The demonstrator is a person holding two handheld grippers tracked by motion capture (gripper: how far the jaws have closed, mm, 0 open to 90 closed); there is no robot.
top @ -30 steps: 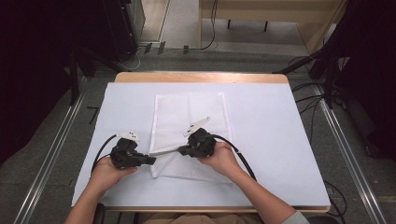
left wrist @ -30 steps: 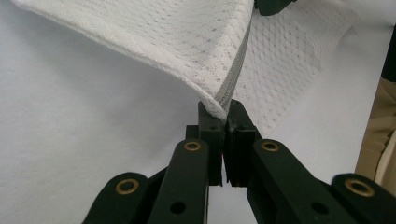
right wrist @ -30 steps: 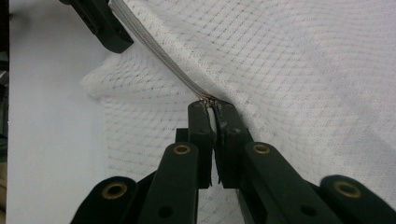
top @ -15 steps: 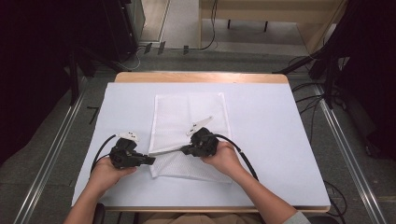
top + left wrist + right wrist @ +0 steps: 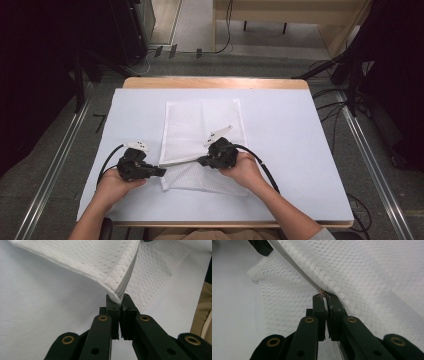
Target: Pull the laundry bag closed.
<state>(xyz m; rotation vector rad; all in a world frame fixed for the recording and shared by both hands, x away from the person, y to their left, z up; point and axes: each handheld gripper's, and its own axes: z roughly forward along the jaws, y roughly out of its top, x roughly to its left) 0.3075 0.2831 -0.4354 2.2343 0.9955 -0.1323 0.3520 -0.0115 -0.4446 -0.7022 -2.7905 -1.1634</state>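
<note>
At lower centre, my left gripper (image 5: 120,298) clamps the mesh bag (image 5: 202,127) corner while my right gripper (image 5: 324,296) pinches its zipper pull (image 5: 322,293).

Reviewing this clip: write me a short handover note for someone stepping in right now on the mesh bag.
Left gripper: shut on the corner of the white mesh bag, at the end of its grey zipper.
Right gripper: shut on the zipper pull, partway along the zipper.
The bag lies on the white table cover; its near zipper edge is lifted and stretched between the two grippers.
Done: both grips set, zipper taut.
Left: run the pull along the zipper, probably while the left grip holds the corner; whether it is opening or closing is unclear.
</note>
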